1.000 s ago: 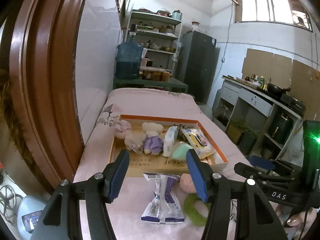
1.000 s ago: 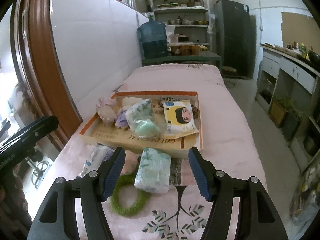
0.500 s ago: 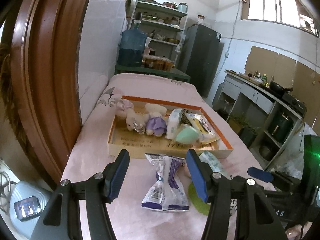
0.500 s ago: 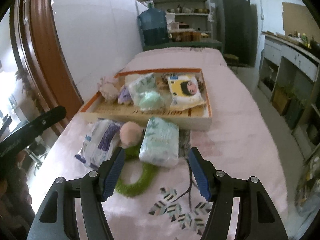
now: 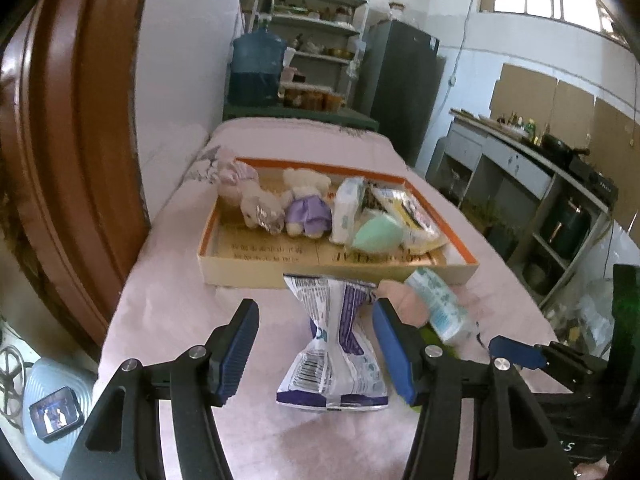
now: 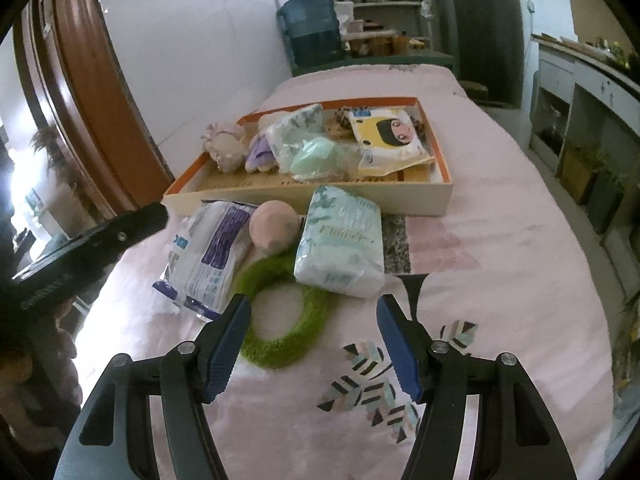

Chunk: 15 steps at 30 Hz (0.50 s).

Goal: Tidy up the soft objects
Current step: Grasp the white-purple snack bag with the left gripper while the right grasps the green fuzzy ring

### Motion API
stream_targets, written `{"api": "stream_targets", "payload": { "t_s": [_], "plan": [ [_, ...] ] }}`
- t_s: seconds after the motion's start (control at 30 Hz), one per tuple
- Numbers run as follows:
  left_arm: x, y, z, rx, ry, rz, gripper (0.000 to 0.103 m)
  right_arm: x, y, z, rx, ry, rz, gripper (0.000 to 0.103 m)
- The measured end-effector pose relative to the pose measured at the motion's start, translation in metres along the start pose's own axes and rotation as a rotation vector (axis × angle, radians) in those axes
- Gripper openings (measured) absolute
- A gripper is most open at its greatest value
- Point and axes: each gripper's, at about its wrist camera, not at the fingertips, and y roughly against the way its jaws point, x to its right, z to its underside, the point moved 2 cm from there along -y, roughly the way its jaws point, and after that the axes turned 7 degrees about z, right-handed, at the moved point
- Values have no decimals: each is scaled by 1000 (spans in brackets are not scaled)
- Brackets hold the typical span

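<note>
Pink cloth covers the table (image 6: pixel 500 208), and every place below is given relative to the orange-rimmed box (image 6: pixel 436 196) set on it. At the box's left end two small plush toys (image 5: pixel 276 204) are laid side by side; to their right a white pack, a mint-green sponge (image 6: pixel 316 154) and a yellow wipes pack (image 6: pixel 388 140) are crowded together, so the near strip of the box floor is left bare, presumably as room for more.

In front of the box's near wall four soft things are not yet put away. Furthest left, the purple-and-white packet (image 5: pixel 336 336) is lain flat, one end touching the wall. Just right of it a pink ball (image 6: pixel 274 226) is rested against the wall, then a mint tissue pack (image 6: pixel 340 252), tilted up on the green fuzzy ring (image 6: pixel 280 316) that is partly pinned beneath it.

The left gripper (image 5: pixel 316 344) is held with its fingers released and spread to either side of the packet, which appears to be the intended pick. The right gripper (image 6: pixel 314 344) is likewise held unclenched, grasping nothing, poised over the ring and the tissue pack.
</note>
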Motion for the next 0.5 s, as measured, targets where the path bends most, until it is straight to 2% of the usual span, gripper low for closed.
{"api": "stream_targets", "payload": {
  "t_s": [0.2,0.5],
  "plan": [
    [-4,-20,5,-67,-3,1,59,-3,-5,3,-20,6,-19,55],
    [-6,-40,10,-121,5,5,59,-3,-15,7,-49,-4,-33,44]
  ]
}}
